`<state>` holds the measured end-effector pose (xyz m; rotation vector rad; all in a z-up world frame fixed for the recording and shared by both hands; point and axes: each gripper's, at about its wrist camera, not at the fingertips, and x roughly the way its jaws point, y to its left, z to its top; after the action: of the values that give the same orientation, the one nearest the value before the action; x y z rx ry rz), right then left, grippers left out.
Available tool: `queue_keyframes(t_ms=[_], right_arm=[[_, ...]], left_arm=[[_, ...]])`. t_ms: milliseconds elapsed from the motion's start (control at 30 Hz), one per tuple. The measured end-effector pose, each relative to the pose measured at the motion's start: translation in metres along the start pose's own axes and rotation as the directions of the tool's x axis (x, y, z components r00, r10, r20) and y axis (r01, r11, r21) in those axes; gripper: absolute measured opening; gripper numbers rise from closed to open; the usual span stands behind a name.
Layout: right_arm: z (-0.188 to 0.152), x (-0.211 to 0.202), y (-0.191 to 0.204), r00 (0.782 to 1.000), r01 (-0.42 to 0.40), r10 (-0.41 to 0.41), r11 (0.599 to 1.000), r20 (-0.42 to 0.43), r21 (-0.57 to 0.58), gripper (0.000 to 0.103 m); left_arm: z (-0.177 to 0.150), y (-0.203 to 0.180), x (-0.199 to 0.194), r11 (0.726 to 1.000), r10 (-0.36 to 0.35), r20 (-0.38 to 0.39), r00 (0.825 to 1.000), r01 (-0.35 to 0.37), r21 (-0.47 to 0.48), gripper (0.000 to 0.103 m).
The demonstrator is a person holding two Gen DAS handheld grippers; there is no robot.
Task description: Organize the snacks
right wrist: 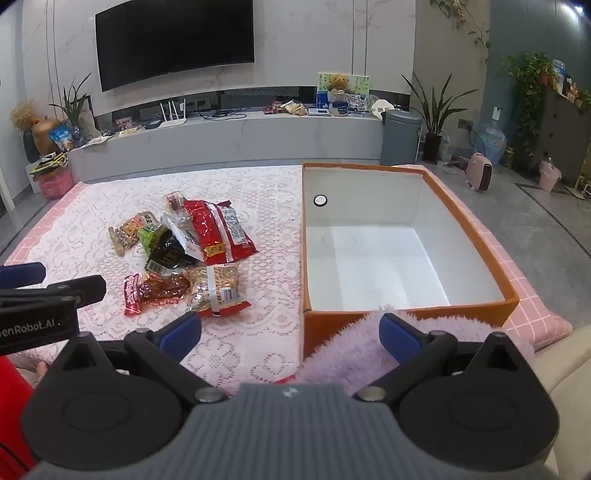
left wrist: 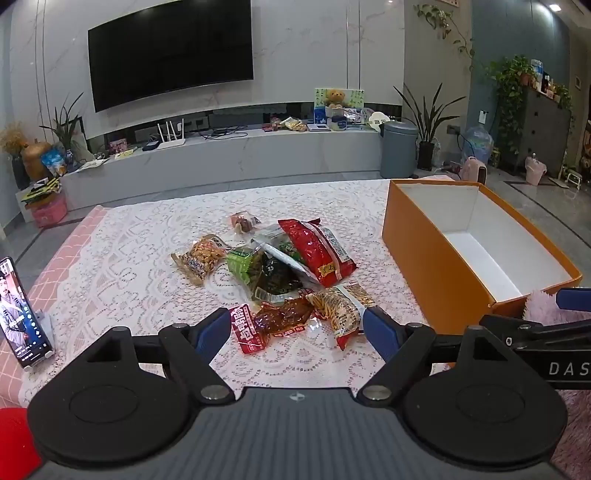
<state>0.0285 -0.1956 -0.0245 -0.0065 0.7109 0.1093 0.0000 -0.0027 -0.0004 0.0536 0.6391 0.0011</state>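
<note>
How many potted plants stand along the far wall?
4: a potted plant left of the TV, one beside the bin, climbers on the cabinet, a vine overhead. Others may hide.

Bare lace-covered surface (left wrist: 122,266) lies open left of, beyond and just in front of the snack pile (left wrist: 280,273), with a clear strip between pile and orange box (right wrist: 402,314), whose white inside stands unobstructed, though a fluffy pink sleeve (right wrist: 354,347) overlaps its near wall.
</note>
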Motion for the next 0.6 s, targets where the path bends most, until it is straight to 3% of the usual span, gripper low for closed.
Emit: queue_keyframes(t_ms=[600], right_arm=[[0.004, -0.002, 0.009, 1.0, 0.008, -0.009, 0.999, -0.027, -0.034, 0.1]], left_arm=[[-0.001, 0.005, 0.007, 0.998, -0.037, -0.023, 0.999, 0.036, -0.045, 0.088]])
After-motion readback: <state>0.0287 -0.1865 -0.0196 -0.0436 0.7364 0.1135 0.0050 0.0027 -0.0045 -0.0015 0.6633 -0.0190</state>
